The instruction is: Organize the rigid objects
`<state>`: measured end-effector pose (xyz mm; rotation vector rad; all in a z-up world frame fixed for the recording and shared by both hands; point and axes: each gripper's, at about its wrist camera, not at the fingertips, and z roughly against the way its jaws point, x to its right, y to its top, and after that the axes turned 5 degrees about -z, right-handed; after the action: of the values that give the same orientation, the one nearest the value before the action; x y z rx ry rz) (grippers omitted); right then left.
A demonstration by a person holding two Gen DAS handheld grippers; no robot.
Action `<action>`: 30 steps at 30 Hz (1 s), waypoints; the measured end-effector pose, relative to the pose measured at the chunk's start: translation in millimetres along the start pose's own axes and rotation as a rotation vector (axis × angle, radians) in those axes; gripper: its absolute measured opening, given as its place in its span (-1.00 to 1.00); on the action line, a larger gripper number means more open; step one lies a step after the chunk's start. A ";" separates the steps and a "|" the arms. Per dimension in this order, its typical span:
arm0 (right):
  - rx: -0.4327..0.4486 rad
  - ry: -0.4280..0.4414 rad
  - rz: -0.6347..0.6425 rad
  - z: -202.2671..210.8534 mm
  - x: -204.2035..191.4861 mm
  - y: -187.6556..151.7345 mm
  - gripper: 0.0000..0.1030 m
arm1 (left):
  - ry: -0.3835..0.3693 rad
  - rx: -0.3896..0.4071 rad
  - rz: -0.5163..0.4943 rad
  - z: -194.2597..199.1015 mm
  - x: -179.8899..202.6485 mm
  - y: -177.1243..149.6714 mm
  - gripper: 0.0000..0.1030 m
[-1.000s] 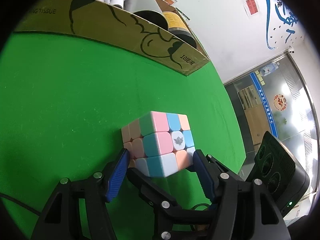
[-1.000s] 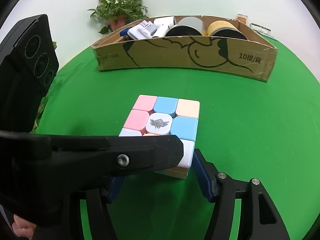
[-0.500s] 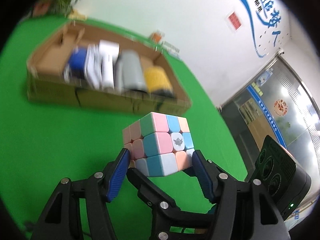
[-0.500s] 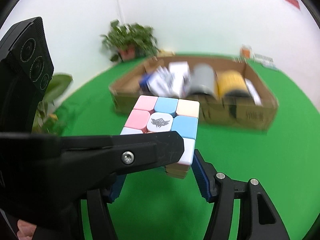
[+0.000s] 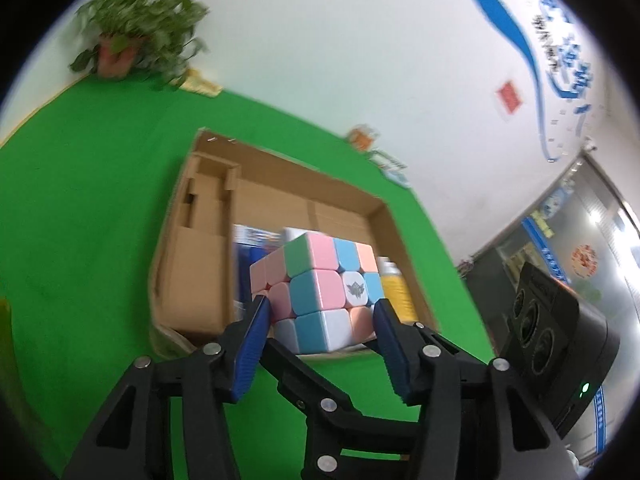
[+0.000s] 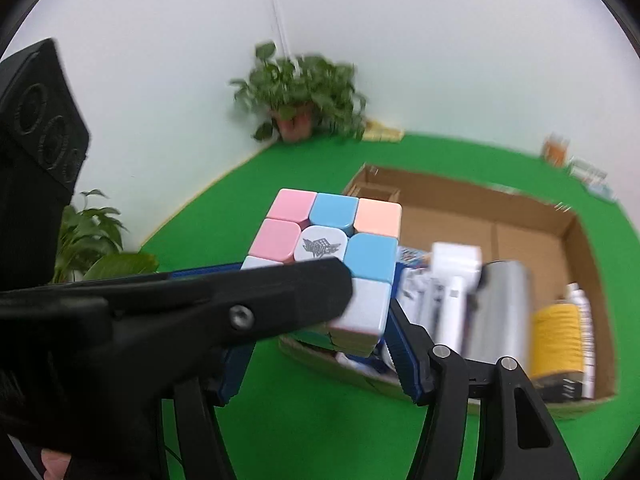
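A pastel puzzle cube [image 5: 320, 296] is held in the air between both grippers. My left gripper [image 5: 320, 320] is shut on the cube, blue pads on its left and right faces. My right gripper [image 6: 320, 340] is also shut on the cube [image 6: 340, 248], with the left gripper's black finger [image 6: 240, 304] crossing in front. The cube hangs over the near edge of an open cardboard box [image 5: 200, 200], which also shows in the right wrist view [image 6: 520, 216]. The box holds a grey cylinder [image 6: 500, 312], a yellow roll [image 6: 556, 340] and white packages [image 6: 452, 288].
The box sits on a green table cover [image 5: 80, 200]. A potted plant [image 5: 132, 40] stands at the far corner by the white wall. Small items [image 5: 376, 148] lie at the table's far edge. The box's left half [image 5: 200, 272] shows bare cardboard.
Both grippers lifted the cube off the green table and carried it up and toward the box. The view now looks down into the box from above.
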<state>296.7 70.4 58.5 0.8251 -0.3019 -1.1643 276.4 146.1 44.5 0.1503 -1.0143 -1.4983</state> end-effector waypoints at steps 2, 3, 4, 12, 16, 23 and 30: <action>-0.054 0.011 -0.027 -33.0 1.1 11.0 0.14 | 0.019 -0.034 0.031 -16.8 -24.5 5.3 0.00; -0.084 0.015 -0.041 -49.0 1.7 13.4 0.14 | 0.025 -0.050 0.060 -25.0 -36.4 8.7 0.00; -0.110 0.021 -0.046 -66.1 2.9 13.4 0.14 | 0.030 -0.062 0.079 -30.7 -47.1 10.2 0.00; -0.222 0.025 -0.078 -138.6 8.9 4.4 0.16 | 0.018 -0.109 0.117 -62.0 -90.3 9.4 0.00; -0.177 0.040 -0.060 -130.3 11.5 3.3 0.51 | 0.059 -0.025 0.116 -45.6 -83.0 6.9 -0.04; 0.120 -0.061 0.010 -13.6 39.1 -49.1 0.98 | 0.412 0.371 -0.152 26.3 11.1 -45.4 0.68; 0.191 -0.455 -0.052 40.2 109.4 -139.3 0.98 | 0.495 0.273 -0.240 -27.7 67.9 -129.8 0.74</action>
<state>219.7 -65.3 -34.4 0.7286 -0.7797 -1.3819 181.5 55.3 -26.0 0.8215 -0.8073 -1.4272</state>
